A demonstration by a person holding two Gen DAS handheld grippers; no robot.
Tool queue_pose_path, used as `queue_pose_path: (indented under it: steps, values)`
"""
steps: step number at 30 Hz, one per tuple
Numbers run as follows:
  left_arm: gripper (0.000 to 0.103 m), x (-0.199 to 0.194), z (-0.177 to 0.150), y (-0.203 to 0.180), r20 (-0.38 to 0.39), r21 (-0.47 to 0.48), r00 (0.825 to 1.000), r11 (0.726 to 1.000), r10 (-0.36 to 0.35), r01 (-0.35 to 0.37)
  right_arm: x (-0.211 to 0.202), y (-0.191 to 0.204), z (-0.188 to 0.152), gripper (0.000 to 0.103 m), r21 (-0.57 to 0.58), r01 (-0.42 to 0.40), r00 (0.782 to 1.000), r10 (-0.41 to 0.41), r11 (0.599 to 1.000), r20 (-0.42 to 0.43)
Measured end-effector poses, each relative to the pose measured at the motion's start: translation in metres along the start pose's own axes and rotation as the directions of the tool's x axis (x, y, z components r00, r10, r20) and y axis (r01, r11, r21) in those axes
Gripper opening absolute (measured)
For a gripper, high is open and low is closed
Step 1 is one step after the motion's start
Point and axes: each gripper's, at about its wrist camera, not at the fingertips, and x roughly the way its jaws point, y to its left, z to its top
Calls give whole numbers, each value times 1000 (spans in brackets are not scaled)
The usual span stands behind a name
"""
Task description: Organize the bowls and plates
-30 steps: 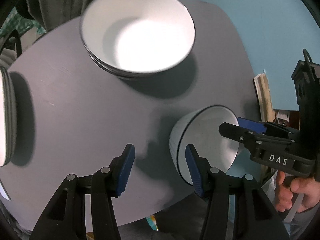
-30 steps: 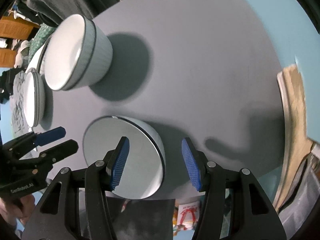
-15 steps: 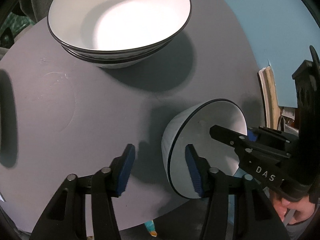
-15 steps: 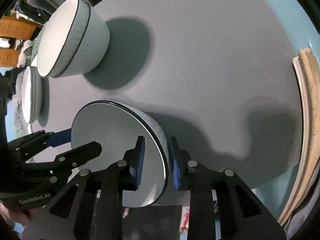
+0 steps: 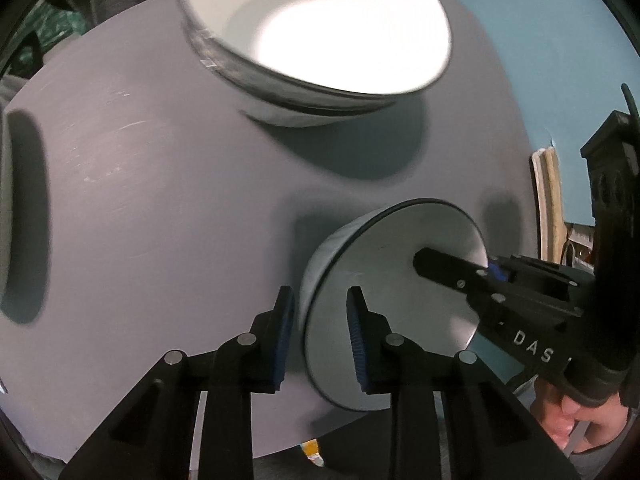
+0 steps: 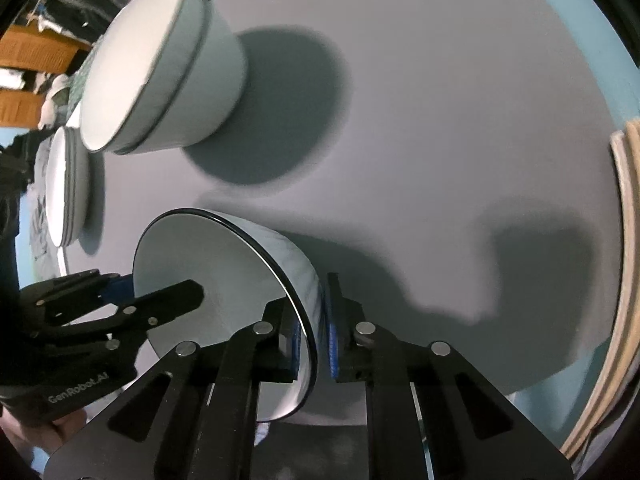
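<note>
A small white bowl with a black rim [image 5: 400,280] [image 6: 208,280] sits near the front edge of the round grey table [image 5: 160,200] [image 6: 440,120]. My left gripper [image 5: 320,300] straddles its near wall, one pad outside and one inside. The jaws are closing and a gap still shows at the inner pad. On the opposite side, my right gripper [image 6: 314,320] is shut on the bowl's rim, pads pressing both faces of the wall. Each gripper appears in the other's view: the right gripper [image 5: 480,268] and the left gripper [image 6: 132,292].
A stack of larger white bowls [image 5: 320,32] [image 6: 160,80] stands farther back on the table. A stack of plates [image 6: 60,188] lies at the table's left side. Curved wooden pieces [image 6: 624,240] [image 5: 548,200] sit beyond the right edge. A person's hand [image 5: 568,412] holds the right gripper.
The right jaws closed from wide open onto the small bowl's rim. The left jaws narrowed around the opposite wall. Both grippers sank closer to the bowl.
</note>
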Motion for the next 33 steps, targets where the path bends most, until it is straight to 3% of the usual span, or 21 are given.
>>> queue_pose_path:
  steps: [13,25,30,33]
  values:
    - [26,-12,-18,42,18,-78,999,997,28,-26,15,41,12,11,-69,-11,1000,10,998,-26]
    - [26,3,-32,48,-12,-67,999,997,35,-36,15,27,-16,13,-23,-17,1000,16,1000,-23]
    - [11,4,-33,49,-20,-70,1000,998,2,-4,18,29,-19,10,-28,10,1000,-11,1000,-11]
    - [7,2,-36,46,-13,-47,1000,998,28,-28,21,36,-19,9,-26,23,1000,-23,999,-10]
